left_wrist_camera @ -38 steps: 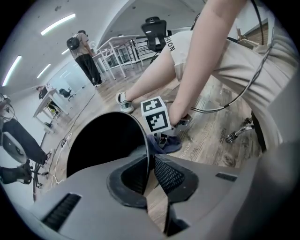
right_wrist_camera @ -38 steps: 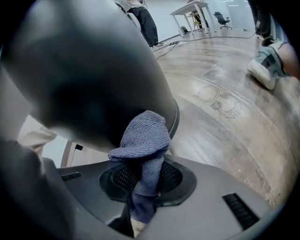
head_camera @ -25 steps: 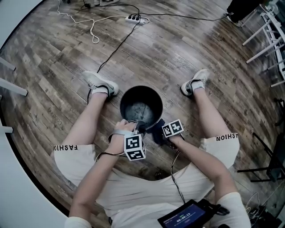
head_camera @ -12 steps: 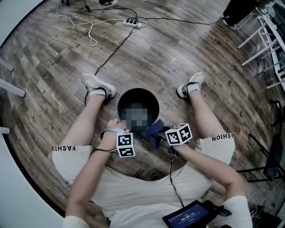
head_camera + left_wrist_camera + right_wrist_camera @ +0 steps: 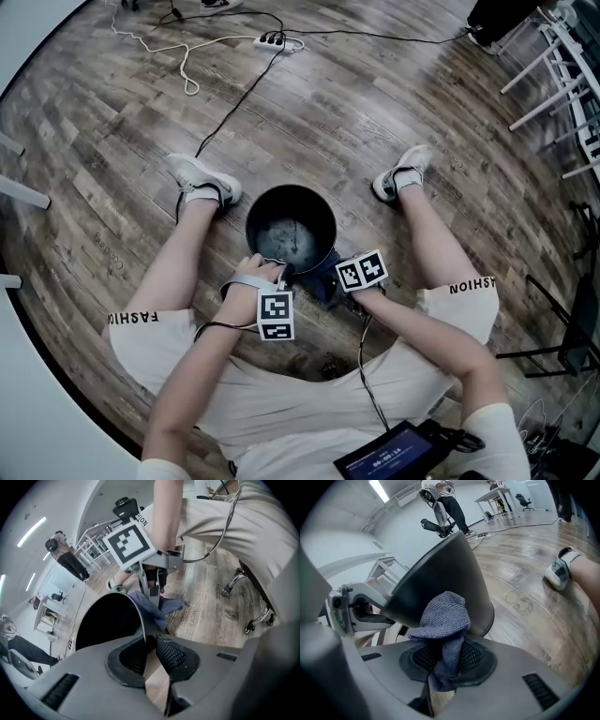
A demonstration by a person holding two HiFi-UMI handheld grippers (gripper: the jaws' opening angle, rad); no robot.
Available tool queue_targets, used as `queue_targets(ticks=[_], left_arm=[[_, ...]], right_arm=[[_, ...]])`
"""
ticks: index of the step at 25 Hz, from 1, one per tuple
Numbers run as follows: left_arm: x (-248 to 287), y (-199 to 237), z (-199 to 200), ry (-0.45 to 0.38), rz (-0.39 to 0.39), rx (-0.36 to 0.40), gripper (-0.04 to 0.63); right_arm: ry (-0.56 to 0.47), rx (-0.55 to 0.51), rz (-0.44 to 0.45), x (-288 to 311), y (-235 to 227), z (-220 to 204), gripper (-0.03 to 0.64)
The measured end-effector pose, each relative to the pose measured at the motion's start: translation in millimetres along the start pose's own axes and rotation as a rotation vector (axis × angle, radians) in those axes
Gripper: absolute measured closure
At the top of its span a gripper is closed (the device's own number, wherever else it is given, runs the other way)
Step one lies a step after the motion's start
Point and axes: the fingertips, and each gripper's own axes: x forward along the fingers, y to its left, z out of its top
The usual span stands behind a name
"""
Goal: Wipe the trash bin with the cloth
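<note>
The left claw [image 5: 149,644] has just been closing and now pinches the rim of the trash bin [image 5: 291,234], its marker cube rolled slightly compared with a second ago. The right claw [image 5: 447,656] is clamped on the blue cloth [image 5: 443,616], held against the bin's outer wall as before. The bin stands on a wood-plank floor [image 5: 375,112] between the seated person's legs, with a cable [image 5: 234,103] running to a power strip [image 5: 272,40] beyond.
</note>
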Motion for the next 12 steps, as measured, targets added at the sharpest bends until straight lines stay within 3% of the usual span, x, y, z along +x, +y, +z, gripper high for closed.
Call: queue_targets(ticks=[4,9,12], left_arm=[[2,1,7,0.002,-0.009,-0.031,0.52],[6,3,10,0.074,-0.001,-0.137,0.523],[9,3,18,0.071,0.002,-0.194,0.526]], right_arm=[[0.031,0.035,-0.036,31,-36,-16,0.529],[0.076,0.066,-0.09,70,-80,-30,0.529],[0.089,0.105,-0.095,88,-97,-38,0.529]])
